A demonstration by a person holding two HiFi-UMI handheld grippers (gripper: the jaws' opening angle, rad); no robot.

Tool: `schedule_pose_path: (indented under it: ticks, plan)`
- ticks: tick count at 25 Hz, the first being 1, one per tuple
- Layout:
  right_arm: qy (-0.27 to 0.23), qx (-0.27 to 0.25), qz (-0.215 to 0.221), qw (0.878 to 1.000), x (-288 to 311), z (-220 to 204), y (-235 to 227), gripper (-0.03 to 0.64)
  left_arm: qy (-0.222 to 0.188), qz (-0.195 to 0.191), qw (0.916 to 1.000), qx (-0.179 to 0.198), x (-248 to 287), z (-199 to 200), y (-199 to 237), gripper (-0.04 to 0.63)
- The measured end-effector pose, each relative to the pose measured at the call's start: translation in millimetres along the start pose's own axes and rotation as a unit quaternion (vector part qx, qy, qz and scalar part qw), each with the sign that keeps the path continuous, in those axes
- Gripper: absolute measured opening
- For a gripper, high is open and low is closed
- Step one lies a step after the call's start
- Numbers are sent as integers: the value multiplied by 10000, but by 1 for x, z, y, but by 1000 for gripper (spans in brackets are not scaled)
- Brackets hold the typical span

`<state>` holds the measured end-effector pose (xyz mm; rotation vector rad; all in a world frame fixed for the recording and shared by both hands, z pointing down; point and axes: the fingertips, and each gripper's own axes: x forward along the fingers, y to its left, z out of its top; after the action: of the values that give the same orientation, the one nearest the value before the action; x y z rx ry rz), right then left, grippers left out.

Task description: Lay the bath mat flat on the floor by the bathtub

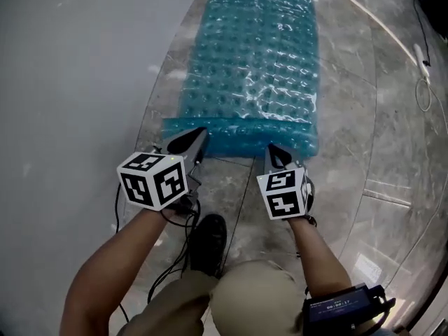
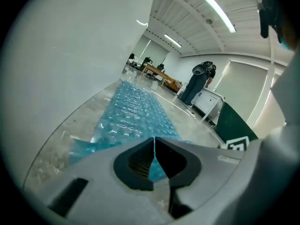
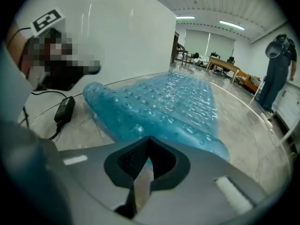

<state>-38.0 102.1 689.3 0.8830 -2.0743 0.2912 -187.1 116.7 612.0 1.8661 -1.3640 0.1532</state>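
Note:
A translucent blue bath mat [image 1: 252, 61] with raised bubbles lies lengthwise on the grey marble floor, along the white bathtub wall [image 1: 70, 61]. Its near edge curls up off the floor. My left gripper [image 1: 201, 133] is shut on that edge at the near left corner, and my right gripper [image 1: 271, 148] is shut on it towards the near right corner. In the left gripper view the jaw tips [image 2: 153, 138] meet, with the blue mat [image 2: 133, 111] running away beyond them. In the right gripper view the tips [image 3: 149, 138] are closed where the mat [image 3: 173, 102] humps up.
The bathtub wall [image 2: 70, 55] bounds the left side. A black power adapter with its cable [image 3: 64, 109] lies on the floor near the tub. My dark shoe [image 1: 208, 240] is below the grippers. A white cable [image 1: 423, 68] lies at the far right. A person [image 2: 199, 81] stands by a white cabinet farther off.

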Motion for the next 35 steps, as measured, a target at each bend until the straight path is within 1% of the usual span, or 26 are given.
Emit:
schedule_pose_path:
  ticks: [1,3,5,6,8,10,12,13,15,16,17,18,20,22,23,25,28,29,31,33,35]
  plan:
    - [75,-10,129,9999,-2,-7,6,6,66,29,10000,-62,14,0,4,20]
    - [212,-103,500,9985,-9,-17,18,6,322,99,9992,-191,34,-7,12,20]
    - [101,-93,862,9962,-23,-9,22,6,683,127,9968,-394,42,-26,16,26]
    - [-56,-15,891,9960,-30,1,16,6,856,116,9949,-513,41,-39,16,28]
    - [-331,164,701,9969,-35,24,-4,6,1144,47,9909,-704,33,-69,12,28]
    - [-385,242,515,9976,-25,39,-18,6,1359,-72,9866,-897,21,-99,6,27]
    - [-172,177,451,9987,-6,41,-18,7,1518,-183,9829,-1023,6,-123,-2,31]
    - [11,76,444,9990,4,37,-16,7,1547,-241,9815,-1103,-3,-131,-6,45]
    - [502,-231,430,9975,20,21,-11,8,1425,-374,9796,-1364,-26,-133,-20,61]
    - [778,-329,422,9955,23,11,-11,7,1309,-430,9794,-1479,-41,-129,-29,70]
    - [1026,-322,433,9933,21,0,-13,6,1199,-465,9796,-1545,-57,-123,-39,72]
    - [1168,-258,494,9916,16,-7,-12,6,1110,-471,9804,-1559,-75,-118,-49,76]
    - [1108,-243,708,9910,5,-15,-1,6,974,-405,9834,-1475,-110,-113,-61,81]
    - [1043,-452,713,9910,-8,-27,17,6,794,-261,9864,-1414,-130,-109,-55,83]
    - [1026,-582,677,9907,-15,-33,27,6,677,-162,9870,-1446,-131,-105,-48,84]
    - [968,-779,637,9902,-26,-43,44,6,461,-29,9887,-1423,-117,-93,-34,87]
    - [803,-711,534,9928,-40,-52,57,6,293,-145,9959,-846,-75,-65,-24,100]
    - [730,-618,466,9943,-45,-55,61,6,275,-212,9966,-751,-62,-60,-22,100]
    - [637,-474,393,9961,-55,-66,73,6,441,-343,9949,-845,-42,-69,-20,100]
    - [644,-386,467,9961,-64,-80,83,6,837,-455,9910,-939,-25,-95,-21,100]
    - [721,-261,640,9950,-70,-96,93,6,1226,-495,9865,-965,-12,-121,-19,98]
